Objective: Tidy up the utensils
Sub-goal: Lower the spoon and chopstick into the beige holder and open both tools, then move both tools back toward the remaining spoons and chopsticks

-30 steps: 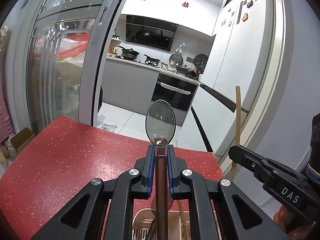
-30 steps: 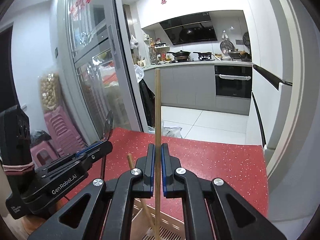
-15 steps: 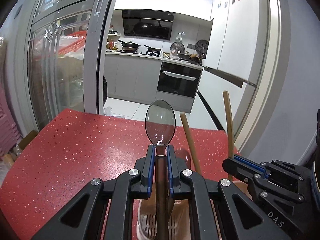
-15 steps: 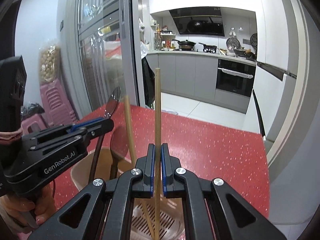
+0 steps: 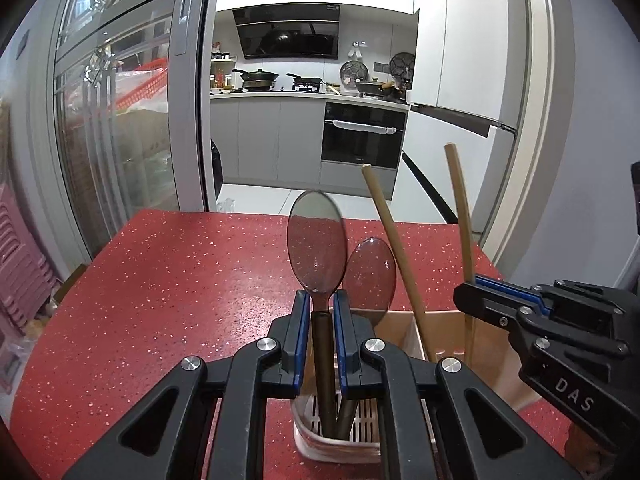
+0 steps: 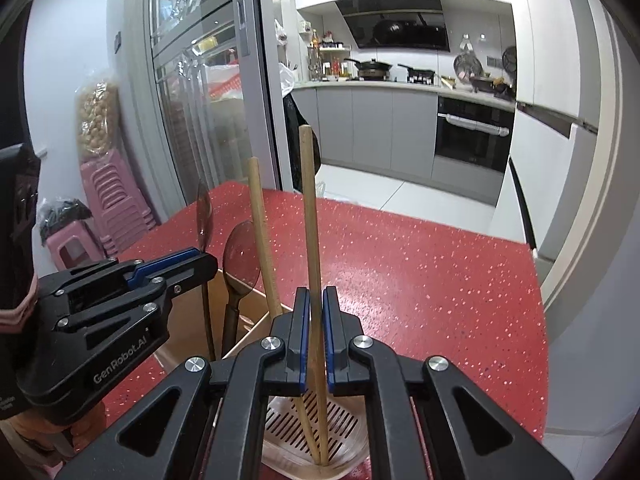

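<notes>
Both tools are lowered into the utensil holder [image 5: 400, 322] on the red table [image 5: 160, 300], the left gripper [image 5: 319, 320] clamped on a spoon [image 5: 316, 240] beside another at its 3 o'clock, the right gripper [image 6: 314, 320] clamped on a chopstick [image 6: 310, 200] beside its mate at 9 o'clock, so only release seems left.

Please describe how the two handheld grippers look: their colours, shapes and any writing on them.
Both grippers are matte black plastic with angular linkage arms, triangular cut-outs and silver round bolt heads. The jaws carry blue pads on their inner faces. Seen from the side, the left gripper bears pale "GenRobot.AI" lettering, and the right gripper bears "DAS". No cables show. A dark cuff with pale stripes sits behind the left gripper.
</notes>
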Motion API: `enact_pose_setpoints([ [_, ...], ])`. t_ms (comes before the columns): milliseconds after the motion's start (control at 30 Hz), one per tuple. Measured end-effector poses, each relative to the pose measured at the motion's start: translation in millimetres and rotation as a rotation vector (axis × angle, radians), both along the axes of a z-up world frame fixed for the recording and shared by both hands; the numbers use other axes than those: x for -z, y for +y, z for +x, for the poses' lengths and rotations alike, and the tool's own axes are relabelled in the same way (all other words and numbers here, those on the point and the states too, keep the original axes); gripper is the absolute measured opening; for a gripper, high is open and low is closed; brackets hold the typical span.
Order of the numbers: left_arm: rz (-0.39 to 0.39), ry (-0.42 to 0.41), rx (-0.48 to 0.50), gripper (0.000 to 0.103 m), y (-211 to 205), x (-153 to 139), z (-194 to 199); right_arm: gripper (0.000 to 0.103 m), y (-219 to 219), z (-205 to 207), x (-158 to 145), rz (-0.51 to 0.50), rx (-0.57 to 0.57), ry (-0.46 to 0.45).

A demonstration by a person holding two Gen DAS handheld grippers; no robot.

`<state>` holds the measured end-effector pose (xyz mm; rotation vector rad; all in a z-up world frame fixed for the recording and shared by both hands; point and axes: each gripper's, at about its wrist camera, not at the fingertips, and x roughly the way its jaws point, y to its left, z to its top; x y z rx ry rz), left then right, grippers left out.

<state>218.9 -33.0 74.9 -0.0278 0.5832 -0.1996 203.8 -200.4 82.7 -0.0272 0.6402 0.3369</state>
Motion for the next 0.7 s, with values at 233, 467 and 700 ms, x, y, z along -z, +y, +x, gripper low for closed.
enact_pose_setpoints([
  [233,0.002,-0.004,-0.003,0.037,0,-4,-4,0.024,-7,4,-1,0.051,0.008,0.046],
  [467,-0.01,-0.009,-0.019,0.037,3,-16,-14,0.033,-17,-7,-13,0.089,0.028,0.04],
  [700,0.017,-0.025,-0.029,0.037,15,-31,-40,0.045,-14,-33,-25,0.12,0.017,0.044],
])
